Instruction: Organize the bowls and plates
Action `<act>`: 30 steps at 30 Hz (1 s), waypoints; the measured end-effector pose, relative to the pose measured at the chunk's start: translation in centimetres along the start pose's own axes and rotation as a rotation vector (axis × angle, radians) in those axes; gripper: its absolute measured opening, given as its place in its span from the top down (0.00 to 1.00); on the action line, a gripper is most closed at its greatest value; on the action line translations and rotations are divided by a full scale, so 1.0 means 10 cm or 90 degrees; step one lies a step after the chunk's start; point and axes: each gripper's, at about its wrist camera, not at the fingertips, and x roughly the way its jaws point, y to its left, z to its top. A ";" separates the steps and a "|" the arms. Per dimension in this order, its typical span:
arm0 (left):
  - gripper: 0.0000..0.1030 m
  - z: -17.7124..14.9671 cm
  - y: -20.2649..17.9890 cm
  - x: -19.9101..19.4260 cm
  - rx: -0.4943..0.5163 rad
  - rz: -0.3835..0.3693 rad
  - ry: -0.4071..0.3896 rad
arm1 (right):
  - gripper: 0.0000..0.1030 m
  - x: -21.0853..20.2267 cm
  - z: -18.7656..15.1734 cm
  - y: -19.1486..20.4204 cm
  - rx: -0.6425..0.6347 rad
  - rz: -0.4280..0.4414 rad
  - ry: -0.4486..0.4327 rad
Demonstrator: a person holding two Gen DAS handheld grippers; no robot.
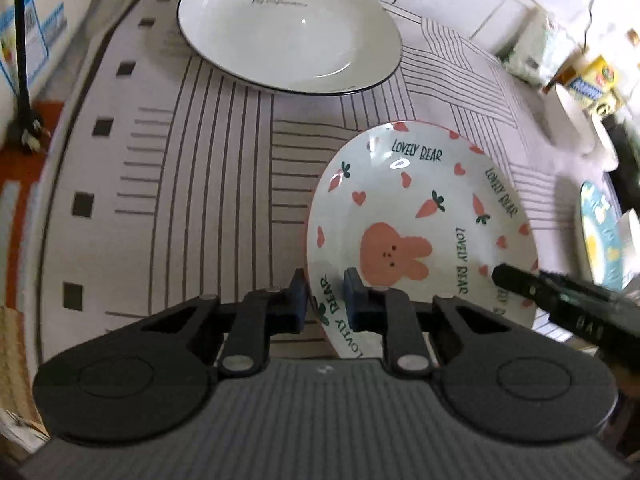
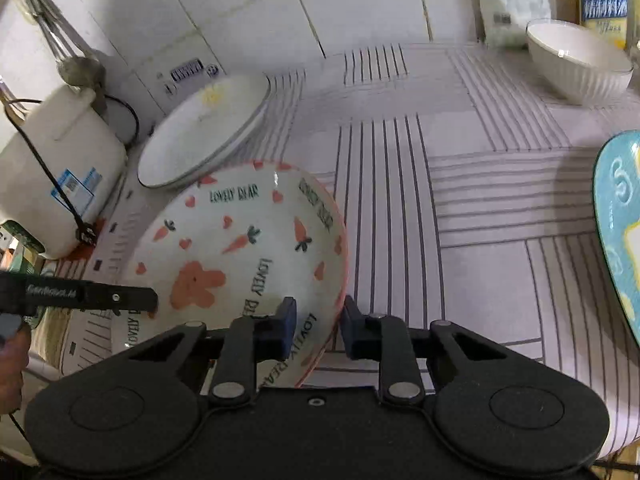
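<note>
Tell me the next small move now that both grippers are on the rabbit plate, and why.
Probably carry the rabbit plate toward the sun plate and lower it on top. The left gripper and right gripper each straddle its rim on opposite sides, and it looks tilted off the striped mat, so stacking seems the natural step.

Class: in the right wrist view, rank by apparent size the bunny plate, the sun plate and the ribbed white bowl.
1. Bunny plate, though it is nearest the camera.
2. Sun plate.
3. Ribbed white bowl, though farthest, so true size is unsure.
</note>
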 end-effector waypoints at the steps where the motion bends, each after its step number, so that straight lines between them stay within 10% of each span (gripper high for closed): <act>1: 0.82 0.00 -0.02 0.01 0.005 0.002 0.002 | 0.73 0.00 -0.01 0.00 0.005 0.004 0.013; 11: 0.81 0.04 0.09 0.03 0.000 -0.042 0.016 | 0.74 0.00 -0.09 -0.04 0.003 0.039 0.003; 17: 0.80 0.03 -0.14 -0.04 0.127 0.026 -0.033 | 0.74 -0.05 -0.02 0.09 -0.007 0.017 0.023; 30: 0.80 0.50 -0.68 -0.29 0.236 -0.058 -0.127 | 0.74 -0.69 0.37 -0.01 -0.013 -0.033 -0.071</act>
